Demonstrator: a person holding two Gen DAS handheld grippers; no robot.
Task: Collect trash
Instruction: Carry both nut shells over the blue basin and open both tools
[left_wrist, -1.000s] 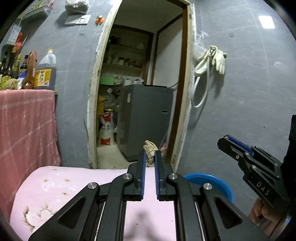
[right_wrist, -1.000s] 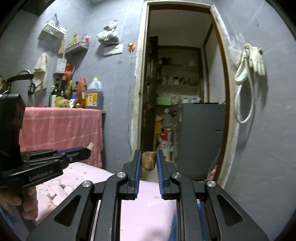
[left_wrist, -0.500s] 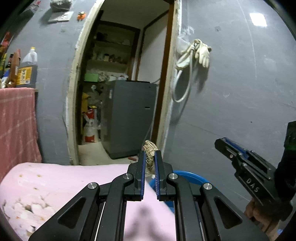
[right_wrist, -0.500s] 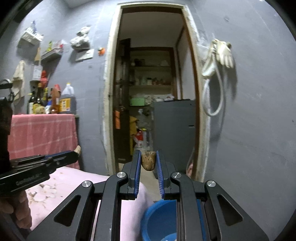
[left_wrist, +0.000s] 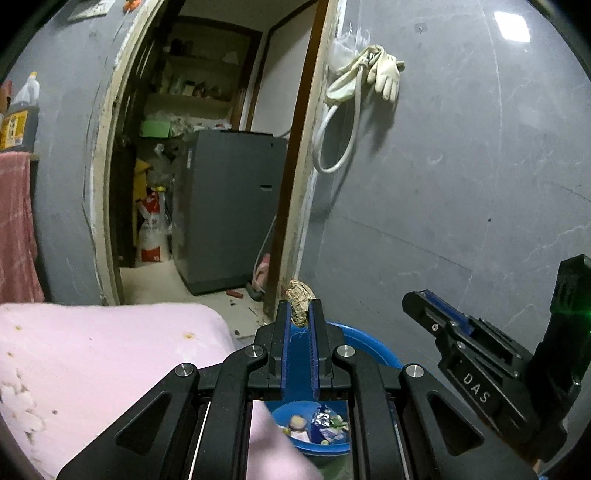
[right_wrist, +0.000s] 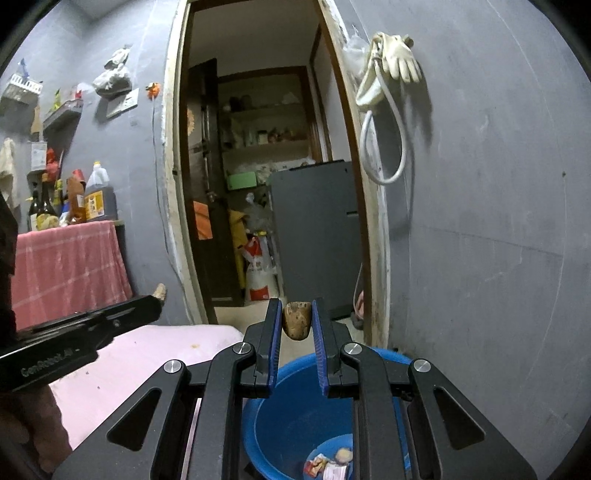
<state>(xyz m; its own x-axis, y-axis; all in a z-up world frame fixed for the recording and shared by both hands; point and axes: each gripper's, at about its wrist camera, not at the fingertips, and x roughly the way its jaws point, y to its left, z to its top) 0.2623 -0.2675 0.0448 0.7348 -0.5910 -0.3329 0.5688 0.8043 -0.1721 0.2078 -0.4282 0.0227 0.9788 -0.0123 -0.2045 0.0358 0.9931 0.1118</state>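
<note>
My left gripper (left_wrist: 300, 314) is shut on a pale, ridged nutshell piece (left_wrist: 301, 299) that sticks up past its tips. A smooth brown shell piece (right_wrist: 296, 319) is clamped between the pads of my right gripper (right_wrist: 296, 321). Both grippers hang above a blue plastic basin (right_wrist: 291, 417) on the floor past the table's edge; wrappers and scraps (right_wrist: 328, 467) lie in its bottom. In the left wrist view the basin (left_wrist: 369, 345) shows behind the fingers, and the right gripper (left_wrist: 417, 301) enters from the right. The left gripper (right_wrist: 155, 301) reaches in from the left in the right wrist view.
A pink flowered tablecloth (left_wrist: 103, 354) covers the table at the left. Behind it a doorway (right_wrist: 266, 184) opens onto a grey appliance (left_wrist: 229, 206) and shelves. Gloves and a hose (right_wrist: 391, 74) hang on the grey wall. Bottles (right_wrist: 81, 199) stand on a pink-checked cloth at left.
Both grippers have swung right and down from over the pink table to above the blue basin, which now fills the lower view. Each still clamps its shell piece.
</note>
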